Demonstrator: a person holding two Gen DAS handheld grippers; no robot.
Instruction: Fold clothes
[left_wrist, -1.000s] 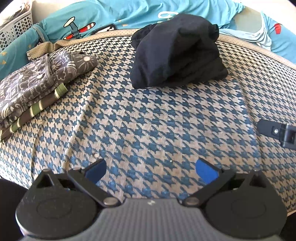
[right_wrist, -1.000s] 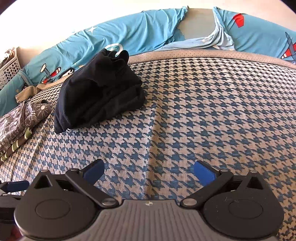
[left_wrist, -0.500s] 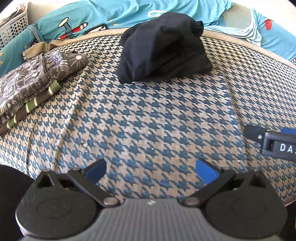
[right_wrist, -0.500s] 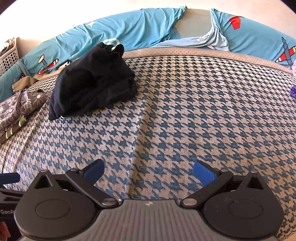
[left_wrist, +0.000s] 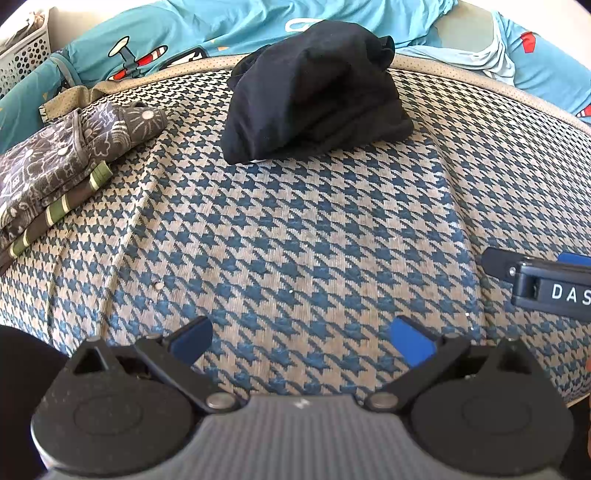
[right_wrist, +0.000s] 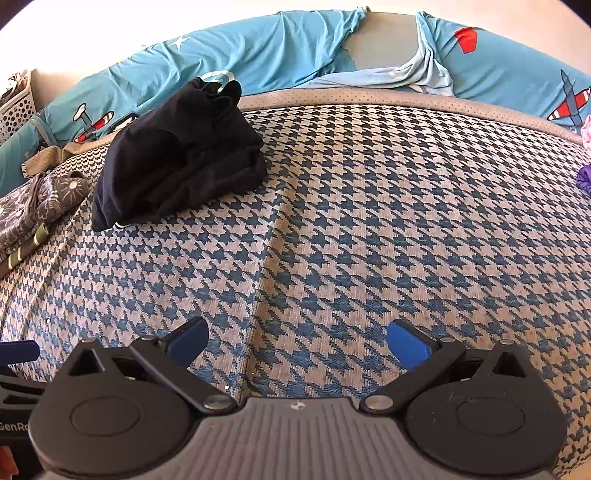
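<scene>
A folded black garment (left_wrist: 314, 96) lies at the far side of the houndstooth mat (left_wrist: 295, 229); the right wrist view has it at the back left (right_wrist: 177, 155). A stack of folded patterned and striped clothes (left_wrist: 62, 166) sits at the left edge, also in the right wrist view (right_wrist: 33, 210). My left gripper (left_wrist: 301, 339) is open over bare mat near the front edge. My right gripper (right_wrist: 297, 341) is open too, with nothing between its fingers. The right gripper's black body (left_wrist: 543, 280) shows at the right edge of the left wrist view.
A turquoise sheet with aeroplane prints (right_wrist: 258, 55) runs along the back of the mat (right_wrist: 369, 221). A white perforated basket (left_wrist: 22, 55) stands at the far left. A purple item (right_wrist: 583, 181) peeks in at the right edge.
Both grippers pulled back from the black garment, then the left one edged closer again. The right gripper's body came further into the left wrist view. Both stayed open.
</scene>
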